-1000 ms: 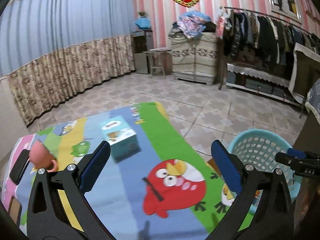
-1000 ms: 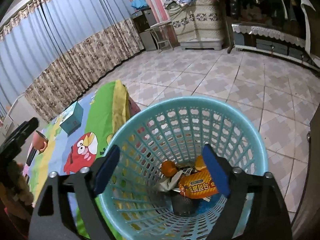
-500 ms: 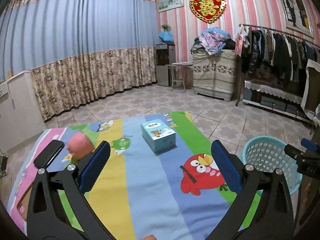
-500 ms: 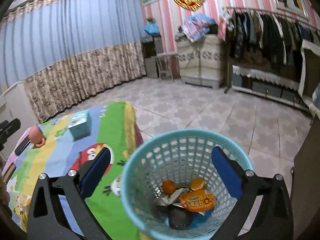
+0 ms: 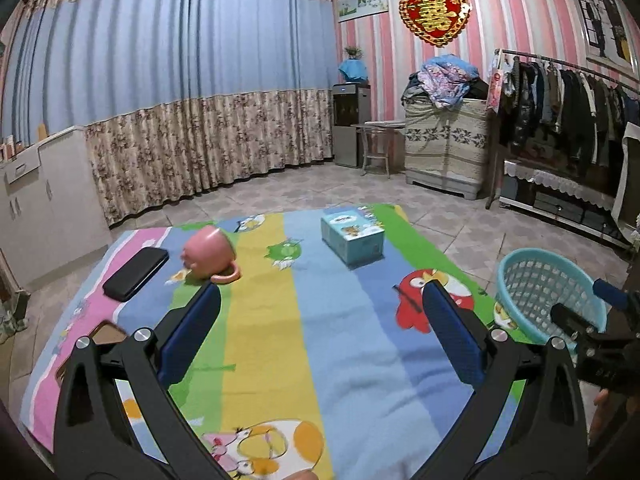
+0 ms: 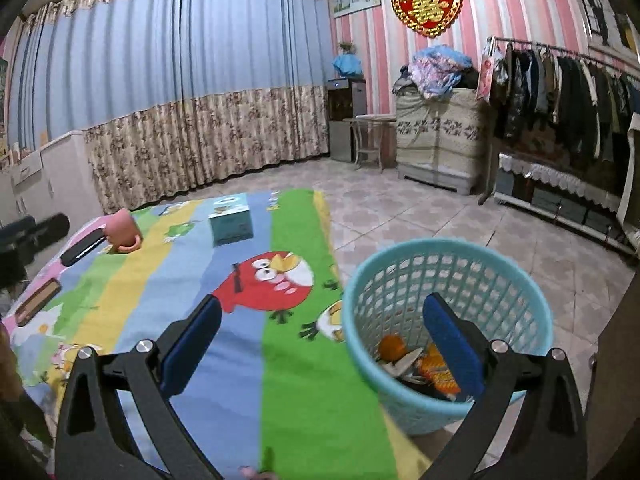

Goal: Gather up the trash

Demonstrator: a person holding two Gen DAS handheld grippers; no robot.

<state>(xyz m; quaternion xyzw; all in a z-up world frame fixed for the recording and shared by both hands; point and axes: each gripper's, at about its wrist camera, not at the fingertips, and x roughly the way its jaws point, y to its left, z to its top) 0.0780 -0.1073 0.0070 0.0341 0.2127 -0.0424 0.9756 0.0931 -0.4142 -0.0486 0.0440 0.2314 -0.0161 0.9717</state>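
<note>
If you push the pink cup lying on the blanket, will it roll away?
Probably a little. The pink mug lies on its side, so its round body could roll, but its handle rests on the cartoon blanket and would likely stop it. The soft blanket should slow it too.

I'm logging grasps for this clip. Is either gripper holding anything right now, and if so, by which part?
Nothing is held. The left gripper and the right gripper are both wide open and empty; the trash lies in the basket.
</note>
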